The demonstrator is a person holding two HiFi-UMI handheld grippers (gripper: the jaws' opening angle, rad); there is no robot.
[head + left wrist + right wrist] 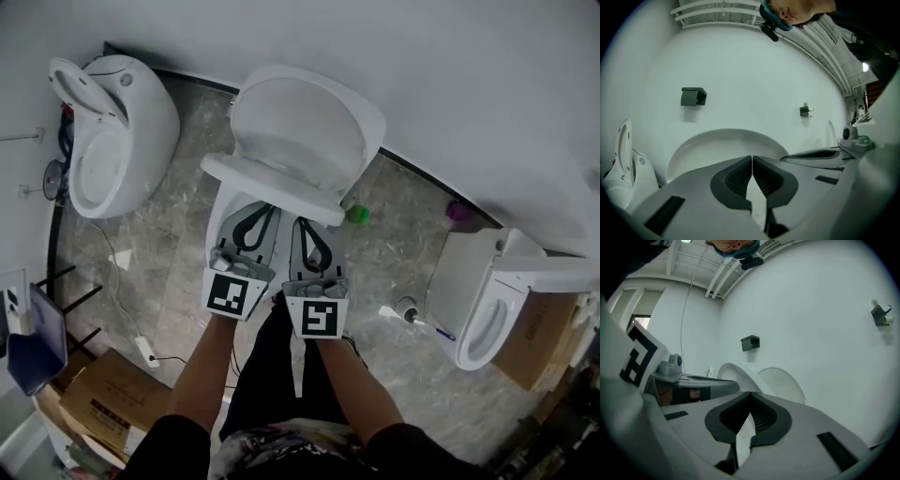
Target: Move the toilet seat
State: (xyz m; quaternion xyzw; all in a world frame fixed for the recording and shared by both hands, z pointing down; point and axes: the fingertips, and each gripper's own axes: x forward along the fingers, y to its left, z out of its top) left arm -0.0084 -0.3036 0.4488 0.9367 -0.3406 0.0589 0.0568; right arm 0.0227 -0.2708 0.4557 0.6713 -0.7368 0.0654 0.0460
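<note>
White oval toilet seat point(272, 185) stands raised on the middle white ceramic toilet point(217, 220). Its edge runs across the head view just ahead of both gripper tips. White rounded lid point(305, 122) is behind it, leaning toward the white wall point(450, 84). In the right gripper view the seat point(733, 375) and lid point(783, 383) show as two rounded white shapes, one in front of the other.

Left gripper point(260, 214) is held over the bowl with its jaws fully together and nothing between the pads; the left gripper view shows the dark pads meeting point(752, 158). Right gripper point(305, 228) is just beside it in the same state — pads pressed together and empty point(750, 393). Whether either tip touches the seat can't be told.

A white egg-shaped toilet point(117, 131) with its lid open is at the left and a white squarish toilet point(487, 300) at the right, both well apart from the middle one. A small green object point(357, 214) and a small purple object point(457, 211) lie on the grey marbled floor point(394, 253) near the wall. A brown cardboard box point(103, 403) is at the lower left. A dark wall fitting point(693, 96) is mounted above the toilet.
</note>
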